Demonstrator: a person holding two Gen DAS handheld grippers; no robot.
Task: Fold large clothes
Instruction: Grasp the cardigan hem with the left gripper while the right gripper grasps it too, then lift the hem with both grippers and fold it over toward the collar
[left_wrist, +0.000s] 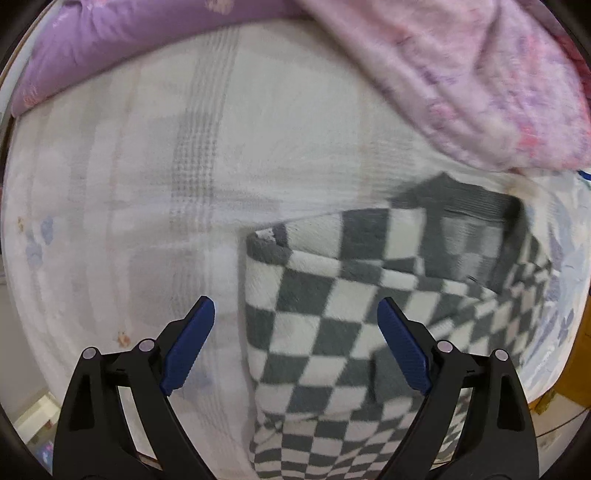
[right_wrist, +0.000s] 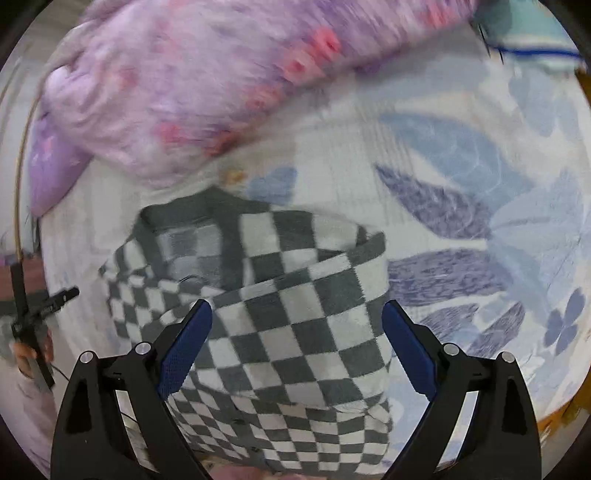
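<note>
A grey-and-white checkered garment (left_wrist: 332, 332) lies folded on the bed, its dark ribbed hem at the far end. It also shows in the right wrist view (right_wrist: 280, 325). My left gripper (left_wrist: 295, 325) is open and empty, above the garment's left edge. My right gripper (right_wrist: 297, 325) is open and empty, above the garment's near part, with the fabric showing between its fingers. Both views are blurred by motion.
The bed has a pale sheet (left_wrist: 147, 184) on the left and a blue leaf-print cover (right_wrist: 461, 206) on the right. A pink-purple floral quilt (left_wrist: 480, 74) and a purple pillow (left_wrist: 110, 44) lie at the back. The other gripper (right_wrist: 33, 321) shows at far left.
</note>
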